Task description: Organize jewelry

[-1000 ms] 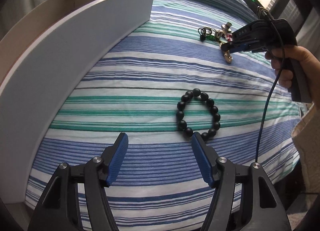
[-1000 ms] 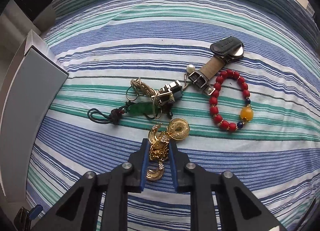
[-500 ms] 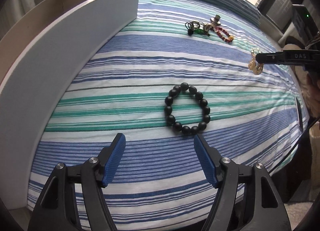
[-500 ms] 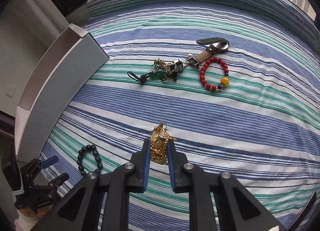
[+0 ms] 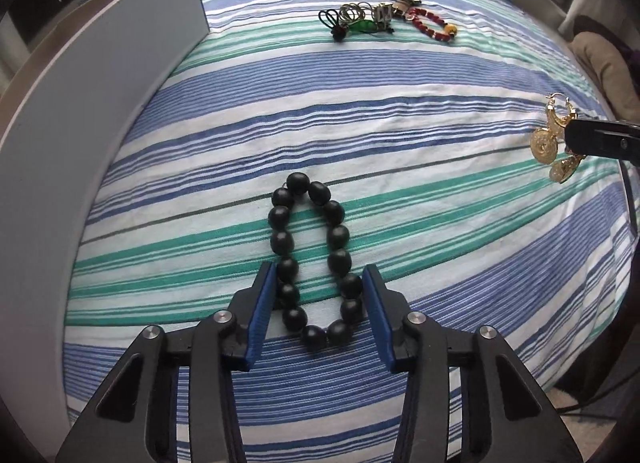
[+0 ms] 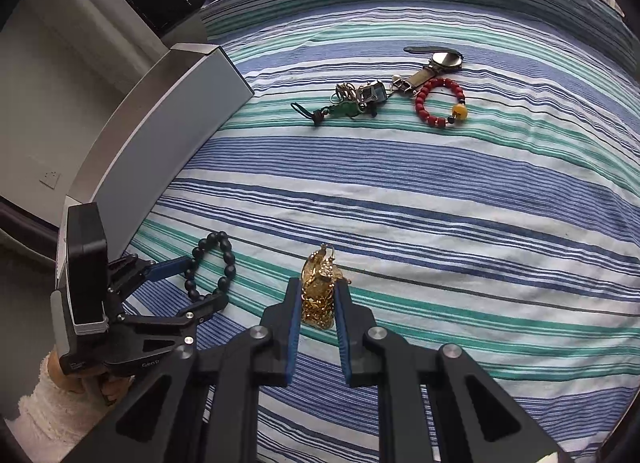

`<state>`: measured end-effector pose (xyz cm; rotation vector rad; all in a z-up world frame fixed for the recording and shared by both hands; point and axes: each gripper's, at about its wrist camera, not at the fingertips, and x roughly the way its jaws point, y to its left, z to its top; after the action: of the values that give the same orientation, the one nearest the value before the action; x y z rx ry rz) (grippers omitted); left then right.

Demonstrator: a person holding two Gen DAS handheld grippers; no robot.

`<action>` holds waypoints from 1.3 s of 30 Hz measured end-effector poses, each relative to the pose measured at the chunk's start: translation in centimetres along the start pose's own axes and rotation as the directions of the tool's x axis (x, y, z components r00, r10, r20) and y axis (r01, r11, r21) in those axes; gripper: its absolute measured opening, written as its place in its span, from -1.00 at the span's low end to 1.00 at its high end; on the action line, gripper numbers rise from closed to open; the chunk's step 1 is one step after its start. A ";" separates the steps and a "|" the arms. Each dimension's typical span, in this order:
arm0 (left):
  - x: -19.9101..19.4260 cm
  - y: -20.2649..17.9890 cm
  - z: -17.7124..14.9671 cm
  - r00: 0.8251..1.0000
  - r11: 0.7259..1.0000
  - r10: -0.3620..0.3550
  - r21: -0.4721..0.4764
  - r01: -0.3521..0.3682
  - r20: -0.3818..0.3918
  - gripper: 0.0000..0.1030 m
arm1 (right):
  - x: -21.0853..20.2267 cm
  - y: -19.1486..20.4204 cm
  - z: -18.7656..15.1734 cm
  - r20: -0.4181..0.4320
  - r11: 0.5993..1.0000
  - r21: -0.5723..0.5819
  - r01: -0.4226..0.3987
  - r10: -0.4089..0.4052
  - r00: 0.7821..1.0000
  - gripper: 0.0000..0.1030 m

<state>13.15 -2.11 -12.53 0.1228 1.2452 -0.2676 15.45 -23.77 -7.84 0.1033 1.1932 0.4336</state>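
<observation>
On the striped bedspread [image 5: 400, 135], the left tool [image 5: 320, 295] is closing around the black bracelet [image 5: 316, 259].

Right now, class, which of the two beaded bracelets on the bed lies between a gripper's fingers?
The black bead bracelet, squeezed narrow between the closing left gripper. The red bead bracelet, with its yellow bead, lies far off beside the watch.

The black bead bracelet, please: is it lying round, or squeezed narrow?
Squeezed narrow: the bracelet lies as a long loop on the bedspread, its near end between the closing pads of the left hand-held gripper.
</observation>
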 end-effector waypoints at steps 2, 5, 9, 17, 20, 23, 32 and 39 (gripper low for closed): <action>-0.3 0.8 -0.2 0.999 0.999 -0.042 -0.024 0.042 -0.001 -0.45 | -0.3 0.0 -0.2 0.004 1.000 -0.001 -0.009 0.009 1.000 -0.69; -0.5 1.5 -0.4 0.997 0.996 -0.080 -0.044 0.080 0.003 -0.60 | -0.4 -0.1 -0.5 0.010 1.000 0.005 -0.019 0.019 1.000 -0.69; -1.1 1.9 -0.6 0.996 0.994 -0.090 -0.054 0.091 0.027 -0.74 | -0.2 -0.3 -0.9 0.011 0.999 0.021 -0.028 0.027 1.000 -0.69; -2.6 5.0 -1.2 0.991 0.981 -0.128 -0.138 0.133 0.045 -0.83 | -0.9 -0.1 -1.3 0.019 0.999 0.021 -0.039 0.039 0.999 -0.69; -3.3 6.6 -1.8 0.981 0.960 -0.188 -0.200 0.195 0.056 -0.83 | -1.2 0.1 -1.3 0.028 0.999 0.023 -0.043 0.043 0.999 -0.69; -5.8 7.4 -2.1 0.969 0.944 -0.227 -0.222 0.244 0.099 -0.83 | -1.7 0.5 -1.1 0.036 0.998 0.021 -0.055 0.054 0.998 -0.69; -17.2 13.5 -1.8 0.930 0.899 -0.212 -0.313 0.306 0.300 -0.82 | -3.3 5.7 2.6 0.068 0.992 -0.079 -0.095 0.100 0.993 -0.69; -23.2 22.6 -1.4 0.928 0.881 0.022 -0.445 0.158 0.373 -0.82 | -4.0 15.8 9.7 0.137 0.958 -0.249 -0.139 0.177 0.975 -0.69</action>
<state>11.07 23.12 7.76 -0.3813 0.9065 -0.0382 18.86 -9.41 4.07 0.0250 0.9726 0.6947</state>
